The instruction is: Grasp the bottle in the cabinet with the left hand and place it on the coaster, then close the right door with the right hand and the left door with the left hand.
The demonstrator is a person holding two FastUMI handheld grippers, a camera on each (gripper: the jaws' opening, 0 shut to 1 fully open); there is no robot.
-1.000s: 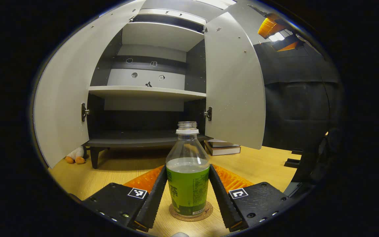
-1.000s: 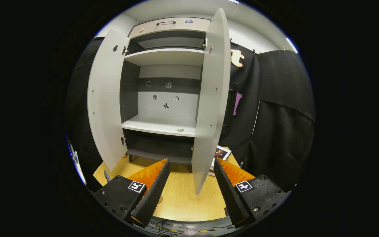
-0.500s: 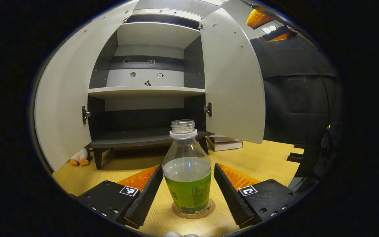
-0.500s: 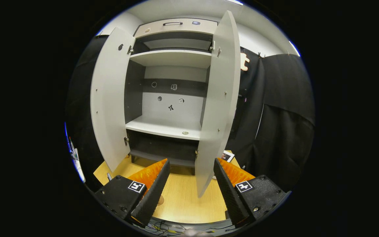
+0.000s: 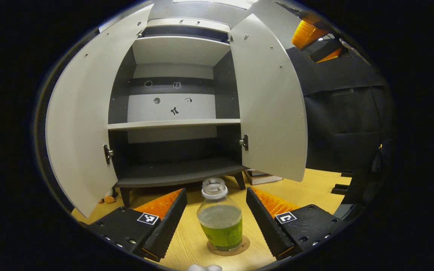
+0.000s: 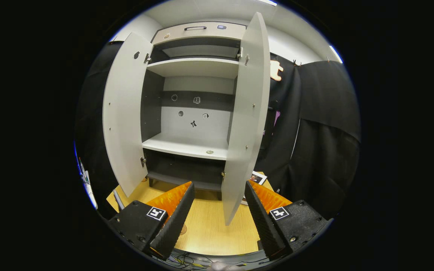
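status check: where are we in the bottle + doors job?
Done: bottle stands upright on the coaster, left hand-held gripper open around it, not touching. In hand: nothing; right hand-held gripper is open, facing the right door. Left: close the right door, then the left door; both wide open.

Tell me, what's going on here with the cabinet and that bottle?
A person is working with a two-finger gripper in each hand. The bottle of green drink now stands upright on the round coaster on the wooden table. The left gripper is open around it, fingers clear of its sides. The cabinet's right door and left door both hang wide open. The right gripper is open too, facing the right door's edge, so closing the doors looks next.
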